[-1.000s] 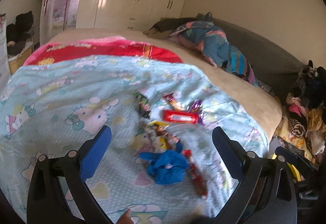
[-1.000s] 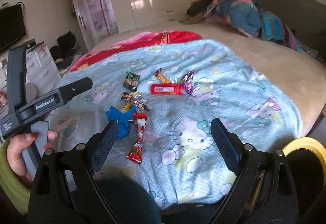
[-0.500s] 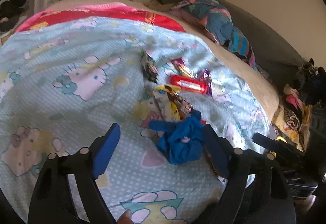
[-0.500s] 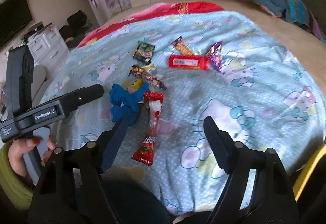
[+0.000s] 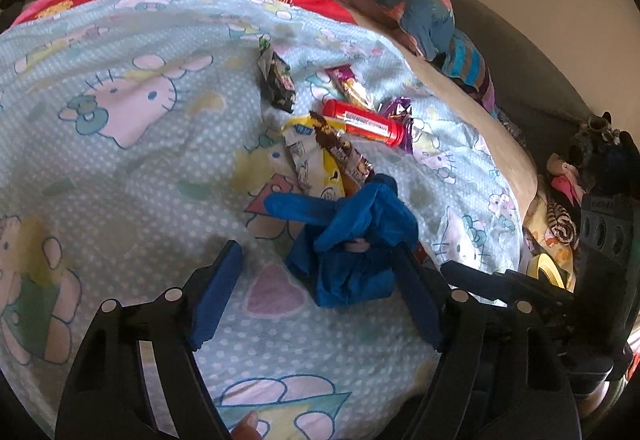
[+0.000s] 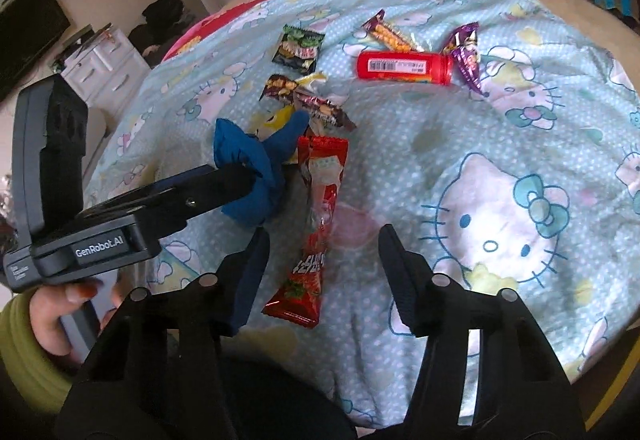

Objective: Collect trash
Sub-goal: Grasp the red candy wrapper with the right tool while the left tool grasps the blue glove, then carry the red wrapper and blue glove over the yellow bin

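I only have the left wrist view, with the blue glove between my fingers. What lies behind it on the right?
Observer: A long red snack packet lies right beside the blue glove, overlapped by it at the top end.
Operator: Is the right gripper on that packet?
Observer: No. The right gripper is open, with its fingers on either side of the packet's lower half.
Operator: Does my left gripper touch the glove?
Observer: In the right wrist view, the left gripper meets the glove's near edge with its fingertips. I cannot tell if it presses.
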Available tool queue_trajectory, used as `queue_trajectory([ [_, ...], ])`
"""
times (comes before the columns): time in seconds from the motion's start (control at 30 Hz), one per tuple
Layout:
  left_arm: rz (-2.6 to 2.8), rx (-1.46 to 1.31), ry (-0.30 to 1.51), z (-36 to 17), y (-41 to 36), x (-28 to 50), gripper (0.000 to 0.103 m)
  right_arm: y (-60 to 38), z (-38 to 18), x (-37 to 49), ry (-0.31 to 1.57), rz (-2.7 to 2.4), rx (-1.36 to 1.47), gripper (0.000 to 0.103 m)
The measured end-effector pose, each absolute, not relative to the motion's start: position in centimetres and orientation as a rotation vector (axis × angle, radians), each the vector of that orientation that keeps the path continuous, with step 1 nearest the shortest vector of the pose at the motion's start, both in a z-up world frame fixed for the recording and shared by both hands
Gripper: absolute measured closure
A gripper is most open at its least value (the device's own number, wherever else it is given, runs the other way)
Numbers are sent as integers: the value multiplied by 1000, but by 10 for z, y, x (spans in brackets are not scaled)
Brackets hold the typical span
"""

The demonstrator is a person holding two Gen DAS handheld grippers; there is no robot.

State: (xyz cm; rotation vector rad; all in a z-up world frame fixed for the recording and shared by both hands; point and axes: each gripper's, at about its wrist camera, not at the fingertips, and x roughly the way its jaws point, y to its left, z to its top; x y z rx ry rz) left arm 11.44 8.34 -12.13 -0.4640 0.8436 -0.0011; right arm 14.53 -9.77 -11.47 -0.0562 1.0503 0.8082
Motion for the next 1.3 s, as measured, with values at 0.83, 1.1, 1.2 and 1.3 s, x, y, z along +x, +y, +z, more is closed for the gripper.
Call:
queue_trajectory([
  [0.83, -141, -456, 853, -111, 65, 114, 86, -145, -109, 132, 978, 630, 78, 94],
  [1.1, -180, -450, 800, -88, 58, 109, 87, -161, -101, 120, 933, 595, 102, 94],
  [1.2, -191, -441, 784, -79, 53, 107, 87, -166, -94, 118, 906, 586, 111, 94],
  [1.3, -205, -433, 771, -71, 50, 105, 87, -171, -86, 115, 879, 580, 114, 94],
])
